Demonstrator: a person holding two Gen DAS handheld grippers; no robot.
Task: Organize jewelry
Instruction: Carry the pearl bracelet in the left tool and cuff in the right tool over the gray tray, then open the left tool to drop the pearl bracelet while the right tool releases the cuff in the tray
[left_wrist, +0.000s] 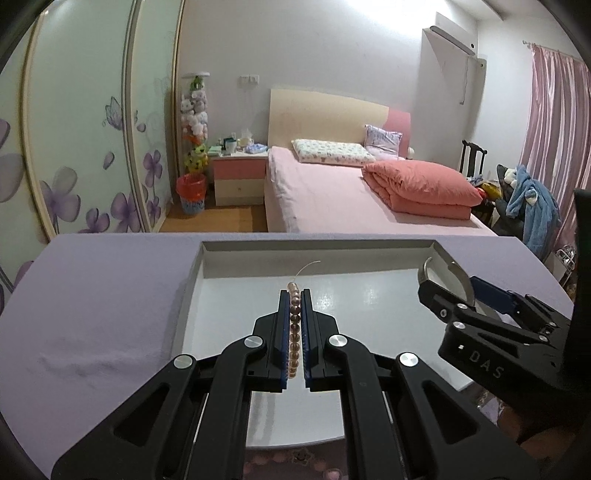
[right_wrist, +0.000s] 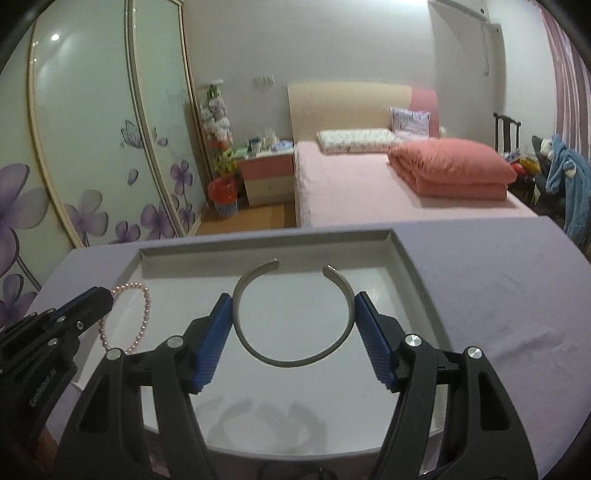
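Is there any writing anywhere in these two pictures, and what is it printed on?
"DAS": pale letters on the black body of the right gripper, seen from the left wrist camera.
Pale lettering on the black body of the left gripper, seen from the right wrist camera: too blurred to read.
Nothing readable on the tray, the pearl bracelet or the grey bangle.

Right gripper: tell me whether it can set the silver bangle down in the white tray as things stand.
Probably yes. The right gripper holds the silver bangle over bare floor of the white tray. The left gripper, with the pearl bracelet, stays off to its left, so the way down looks free.
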